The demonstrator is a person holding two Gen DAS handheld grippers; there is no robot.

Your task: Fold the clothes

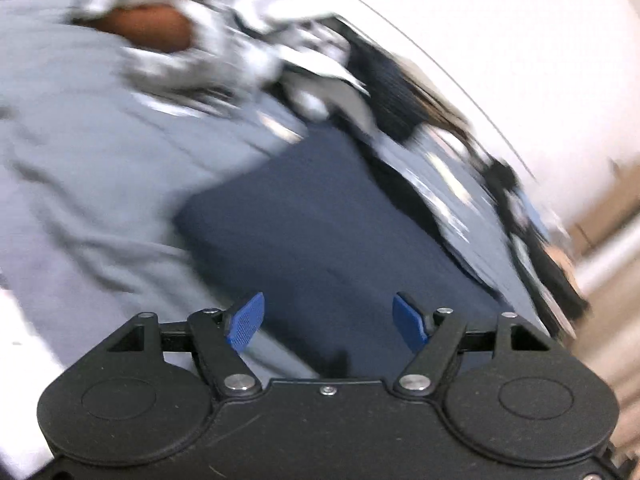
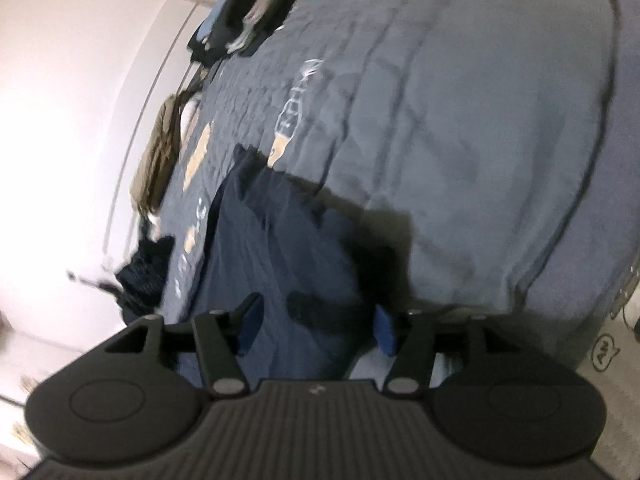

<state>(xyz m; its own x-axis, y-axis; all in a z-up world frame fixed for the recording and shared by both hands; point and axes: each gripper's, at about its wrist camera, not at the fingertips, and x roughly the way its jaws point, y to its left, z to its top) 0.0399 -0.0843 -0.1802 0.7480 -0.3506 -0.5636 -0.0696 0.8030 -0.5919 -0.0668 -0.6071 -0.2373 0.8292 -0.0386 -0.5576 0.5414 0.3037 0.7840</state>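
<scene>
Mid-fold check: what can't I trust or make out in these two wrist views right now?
- Left wrist: patterned clothes pile smeared by motion blur; items indistinguishable.
- Left wrist: navy folded garment, near edge hidden behind left gripper.
- Right wrist: print on grey bedspread too blurred to read.
- Right wrist: dark garment shadowed near right gripper; contact unclear.

This looks like a bedroom in a home. A big bed (image 2: 480, 120) with a soft grey blanket (image 1: 80, 180) fills the room. Clothes (image 2: 164, 152) lie piled along a plain white wall (image 2: 60, 100).
</scene>
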